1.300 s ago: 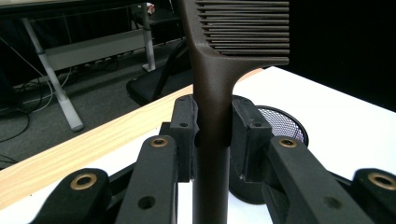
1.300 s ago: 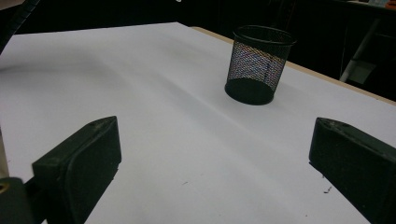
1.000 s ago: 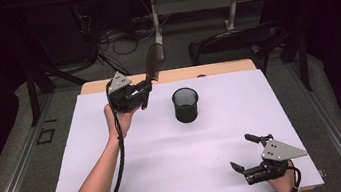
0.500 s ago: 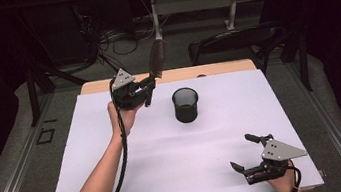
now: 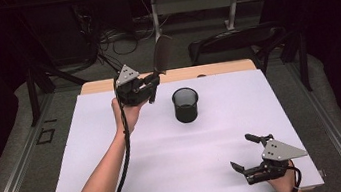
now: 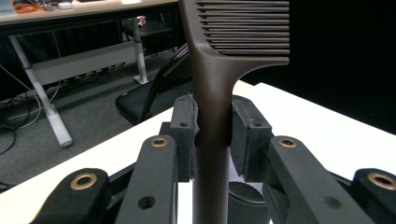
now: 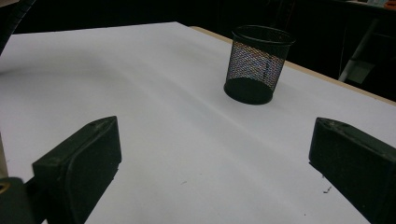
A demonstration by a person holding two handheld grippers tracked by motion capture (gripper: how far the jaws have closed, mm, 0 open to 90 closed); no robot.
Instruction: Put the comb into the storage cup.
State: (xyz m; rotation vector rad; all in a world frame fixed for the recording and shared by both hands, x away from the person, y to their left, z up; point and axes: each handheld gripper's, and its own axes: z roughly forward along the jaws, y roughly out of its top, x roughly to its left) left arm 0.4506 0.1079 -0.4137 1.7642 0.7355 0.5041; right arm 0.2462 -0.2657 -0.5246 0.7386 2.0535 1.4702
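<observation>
One comb (image 6: 219,70) was in the scene, dark brown with a long straight handle and a row of fine, closely spaced teeth running out to one side of its head. It stood nearly upright, teeth end up, raised above the far left part of the table. In the high view the comb (image 5: 162,55) looked like a dark paddle shape leaning slightly to the right, its detail lost against the dark background.

The left gripper (image 6: 212,126) clamped the comb's handle just below the head, its two black pads pressed against either side. In the high view this left gripper (image 5: 149,85) was held up by a hand (image 5: 128,113) whose forearm reached in from the bottom edge, a black cable trailing along it.

One black wire-mesh cup (image 5: 186,105) stood upright on the table, just right of the left gripper and below the comb's level. It appeared empty, though its inside was hard to make out. In the right gripper view the mesh cup (image 7: 258,63) stood well beyond the jaws.

The right gripper (image 5: 250,153) rested low near the table's front right corner, its jaws spread wide with nothing between them. In its own view the right gripper (image 7: 212,163) showed bare white table (image 7: 140,93) between the two pads.

One white table (image 5: 168,167) carried everything.
</observation>
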